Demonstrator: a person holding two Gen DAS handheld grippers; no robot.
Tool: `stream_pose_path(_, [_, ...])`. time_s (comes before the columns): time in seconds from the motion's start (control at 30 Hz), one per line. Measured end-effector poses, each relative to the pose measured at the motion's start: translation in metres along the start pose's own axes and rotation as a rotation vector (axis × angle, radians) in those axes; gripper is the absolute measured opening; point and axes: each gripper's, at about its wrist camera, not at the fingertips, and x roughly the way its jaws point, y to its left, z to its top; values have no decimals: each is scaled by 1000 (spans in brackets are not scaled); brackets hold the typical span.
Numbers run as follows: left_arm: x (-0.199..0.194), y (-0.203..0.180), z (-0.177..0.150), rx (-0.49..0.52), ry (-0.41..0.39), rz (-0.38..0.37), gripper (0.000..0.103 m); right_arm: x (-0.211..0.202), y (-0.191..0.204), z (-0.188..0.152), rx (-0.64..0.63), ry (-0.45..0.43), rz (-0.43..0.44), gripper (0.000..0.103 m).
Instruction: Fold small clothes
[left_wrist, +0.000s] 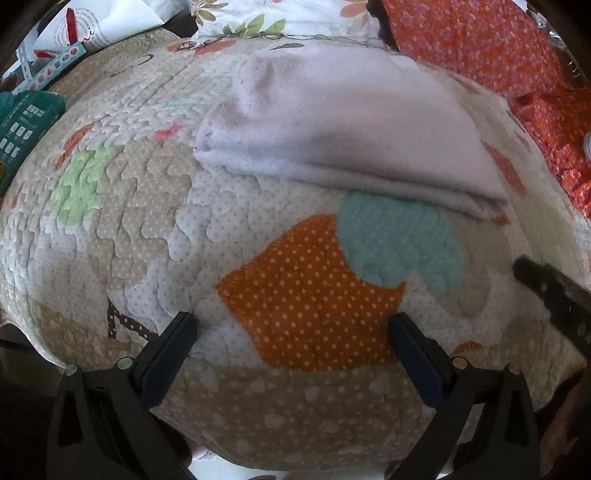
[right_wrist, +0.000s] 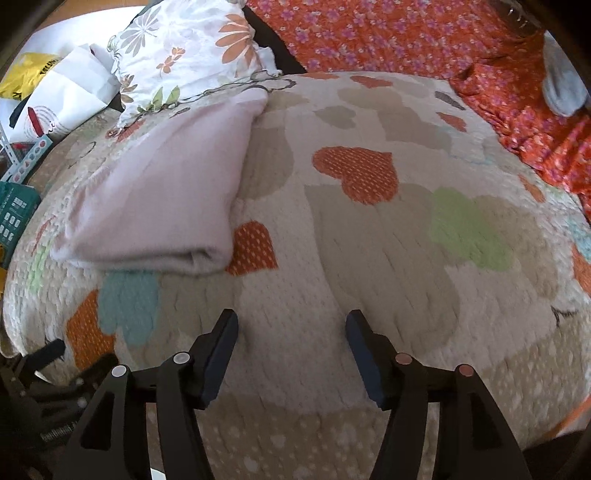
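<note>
A pale pink garment lies folded flat on the patchwork quilt; it also shows at the left of the right wrist view. My left gripper is open and empty, hovering over the quilt's orange patch, short of the garment's near folded edge. My right gripper is open and empty over bare quilt, to the right of and nearer than the garment. A finger of the right gripper shows at the right edge of the left wrist view.
A floral pillow lies behind the garment. Orange flowered fabric covers the back right, with a grey item on it. Paper bags and a green box sit off the quilt's left edge.
</note>
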Motion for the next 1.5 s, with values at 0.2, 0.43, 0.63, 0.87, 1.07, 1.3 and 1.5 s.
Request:
stream_pose_path(0.2, [0, 2, 0, -31, 2, -7, 103, -3, 2, -8, -16, -9, -21, 71])
stream_pose_path(0.43, [1, 4, 1, -31, 20, -20, 103, 0, 6, -8, -34, -7, -31, 77])
stream_pose_path(0.63, [1, 4, 2, -36, 24, -17, 103, 1, 5, -8, -37, -7, -30, 78])
stream_pose_path(0.87, [-2, -1, 0, -20, 21, -5, 103, 2, 6, -8, -44, -10, -34, 80])
stream_pose_path(1.07, [-22, -9, 1, 22, -76, 15, 103, -2, 2, -6, -4, -23, -5, 80])
stream_pose_path(1.3, [-48, -19, -2, 73, -213, 35, 103, -12, -5, -1, 37, -72, -32, 80])
stream_pose_path(1.5, [-46, -17, 2, 69, -193, 21, 103, -15, -7, -1, 38, -86, -54, 80])
